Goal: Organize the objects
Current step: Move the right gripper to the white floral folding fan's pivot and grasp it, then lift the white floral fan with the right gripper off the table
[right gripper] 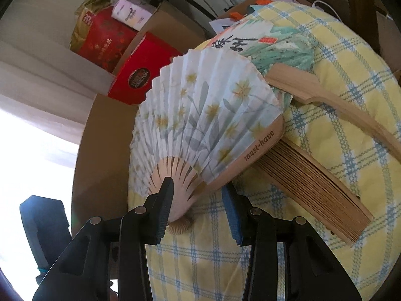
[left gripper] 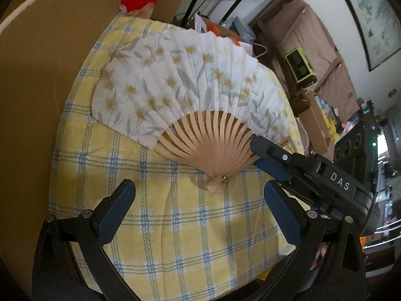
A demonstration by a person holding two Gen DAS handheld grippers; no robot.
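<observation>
A paper fan with yellow flowers (left gripper: 180,85) lies spread on the yellow checked cloth (left gripper: 175,238). Its wooden ribs meet at a pivot (left gripper: 220,183) near me. My left gripper (left gripper: 200,200) hangs open just in front of the pivot, with nothing between its pads. My right gripper (left gripper: 258,154) reaches in from the right. In the right wrist view it (right gripper: 198,205) is shut on the fan (right gripper: 200,115), one pad on the ribs and the other against the outer stick marked "must-have" (right gripper: 260,148).
Beside the flowered fan lie a green painted fan (right gripper: 270,47), a folded wooden fan (right gripper: 313,183) and another wooden fan (right gripper: 313,90). A cardboard wall (left gripper: 37,87) stands at the left, a red box (right gripper: 140,72) behind. A brown sofa (left gripper: 315,50) is beyond the table.
</observation>
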